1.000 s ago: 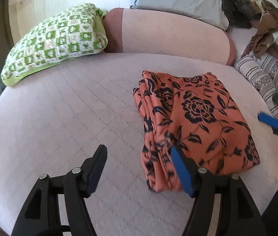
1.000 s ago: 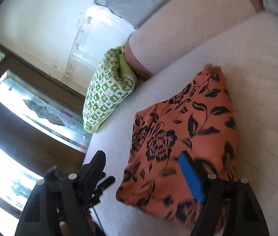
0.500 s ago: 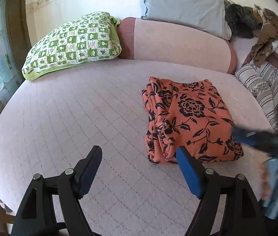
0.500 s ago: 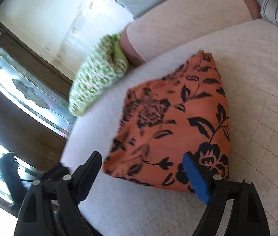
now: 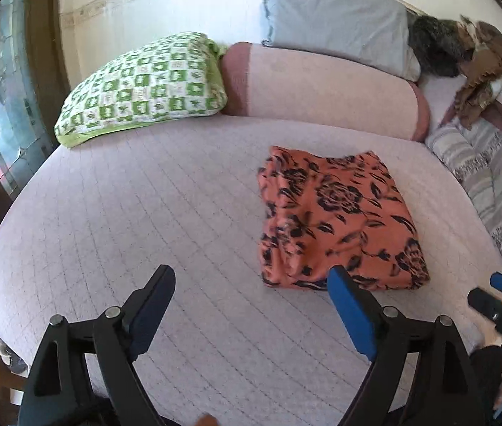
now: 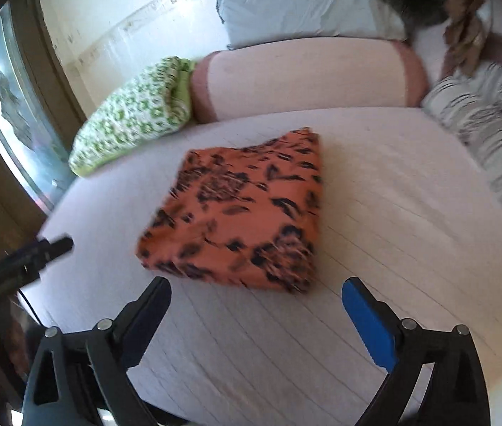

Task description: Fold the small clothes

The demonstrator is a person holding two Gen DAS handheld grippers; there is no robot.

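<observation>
The pink quilted bed (image 5: 144, 213) carries a folded orange floral garment (image 5: 339, 216).

cloth (image 5: 339, 216): orange (black floral) | pillow (image 5: 144, 88): green-white checks | bed (image 5: 144, 213): pink

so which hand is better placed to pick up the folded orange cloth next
Right, probably. The folded orange cloth lies straight ahead of the right tool, between its opening jaws' line. For the left tool the cloth sits off toward its blue finger. Neither touches it.
</observation>
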